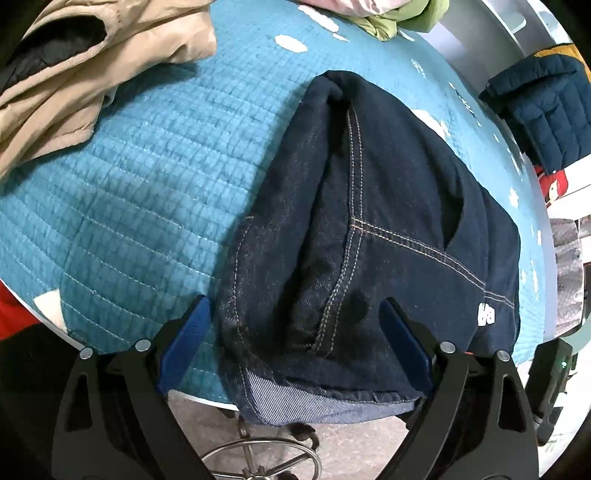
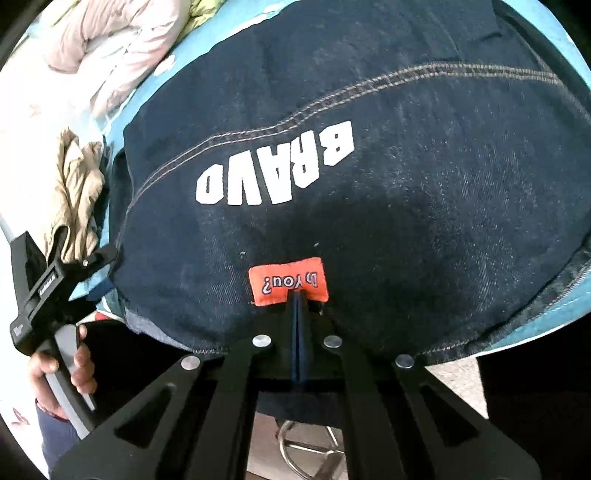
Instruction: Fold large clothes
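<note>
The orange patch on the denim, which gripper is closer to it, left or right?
Right. The right gripper is shut with its fingertips at the orange patch. The left gripper hangs open over another part of the denim garment, off at the patch's left in the right wrist view.

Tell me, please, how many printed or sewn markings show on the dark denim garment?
2: white BRAVO lettering mid-panel on the denim garment, and an orange patch near its front hem, by the right gripper. Folds may hide others.

— What covers the table?
— A teal quilted cover [image 1: 147,177].
— And on it?
— Dark denim garment [image 1: 388,229] overhanging the near edge; beige jacket [image 1: 92,74] far-left; pink and green clothes [image 1: 376,14] at the far edge.
</note>
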Available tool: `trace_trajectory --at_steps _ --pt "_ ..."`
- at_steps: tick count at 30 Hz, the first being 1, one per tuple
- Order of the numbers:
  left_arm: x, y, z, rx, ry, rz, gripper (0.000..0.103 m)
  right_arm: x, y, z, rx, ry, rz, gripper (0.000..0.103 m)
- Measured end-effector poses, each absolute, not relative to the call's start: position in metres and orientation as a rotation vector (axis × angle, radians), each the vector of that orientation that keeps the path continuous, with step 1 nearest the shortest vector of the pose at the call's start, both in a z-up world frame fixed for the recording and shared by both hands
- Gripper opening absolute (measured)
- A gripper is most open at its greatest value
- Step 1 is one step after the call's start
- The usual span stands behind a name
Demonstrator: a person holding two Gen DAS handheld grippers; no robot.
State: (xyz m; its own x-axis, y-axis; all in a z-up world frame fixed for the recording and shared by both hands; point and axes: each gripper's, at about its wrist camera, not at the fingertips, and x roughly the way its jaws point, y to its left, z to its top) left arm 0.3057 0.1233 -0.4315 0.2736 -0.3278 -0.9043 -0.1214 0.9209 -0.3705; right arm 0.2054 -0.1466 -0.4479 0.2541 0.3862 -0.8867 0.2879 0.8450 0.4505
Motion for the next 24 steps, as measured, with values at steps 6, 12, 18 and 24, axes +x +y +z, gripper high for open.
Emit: trace_trajectory --at_steps 6,12,18,24 --pt "0.300 0.127 -0.432 -0.432 1.301 -0.154 0.092 0.202 -0.144 -0.443 0.572 1.316 0.086 0.000" --pt "0.296 0.137 -0.433 -0.504 1.300 -0.168 0.091 0.200 -0.138 -0.434 0.547 1.283 0.086 0.003" --pt "0.297 0.138 -0.433 -0.506 1.307 -0.172 0.085 0.199 -0.128 -0.415 0.489 1.211 0.074 0.025" --pt "0.292 0.148 -0.433 -0.539 1.336 -0.194 0.082 0.201 -0.112 -0.396 0.424 1.139 0.112 0.031"
